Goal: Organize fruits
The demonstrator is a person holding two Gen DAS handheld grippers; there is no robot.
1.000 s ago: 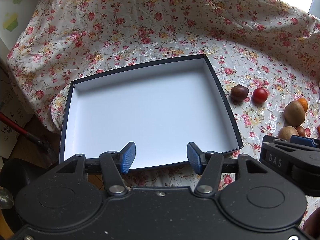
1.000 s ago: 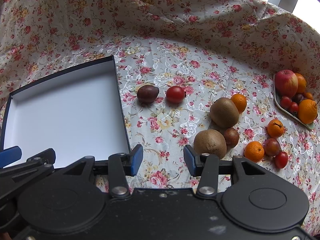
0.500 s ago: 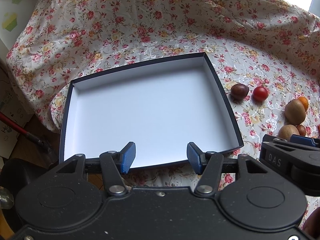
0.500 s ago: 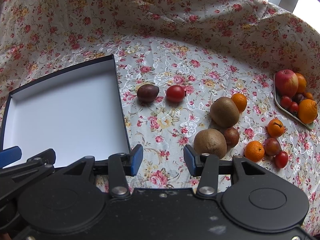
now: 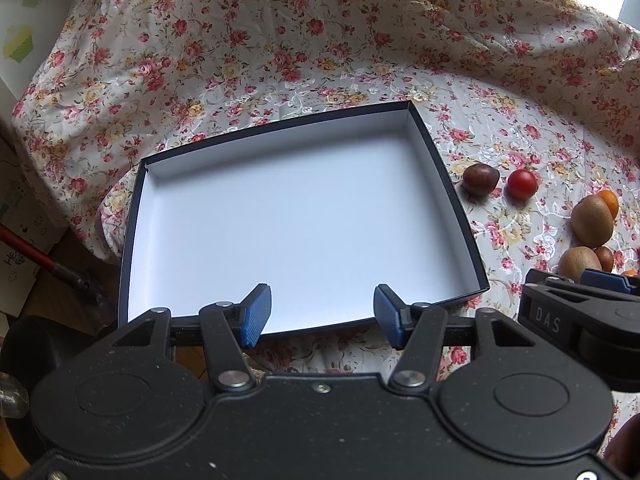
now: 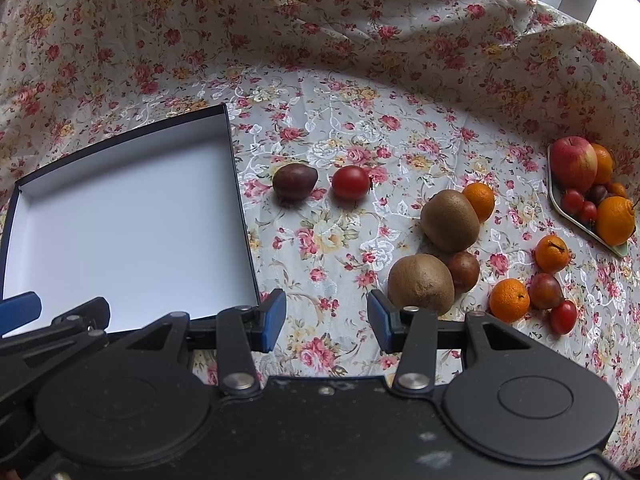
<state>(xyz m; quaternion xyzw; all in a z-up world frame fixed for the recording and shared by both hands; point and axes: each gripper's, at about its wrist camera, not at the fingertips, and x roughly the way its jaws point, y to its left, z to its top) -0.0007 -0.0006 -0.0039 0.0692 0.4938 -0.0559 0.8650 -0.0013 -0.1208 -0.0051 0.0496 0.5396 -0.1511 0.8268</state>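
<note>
Floral cloth point(image 6: 328, 92) under an empty box point(image 5: 436, 168) and scattered fruit.
Left gripper point(image 5: 319, 312) and right gripper point(image 6: 327, 316): jaws apart, holding nothing.

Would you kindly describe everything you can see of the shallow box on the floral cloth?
The box is a shallow rectangular tray, apparently cardboard, dark navy or black outside and plain white inside, with low upright walls. It lies flat and open on the floral cloth, with nothing in it. The left gripper hovers open at its near edge, not gripping it. The closest fruit, a dark plum-like fruit, lies just right of it, apart from its wall.
</note>
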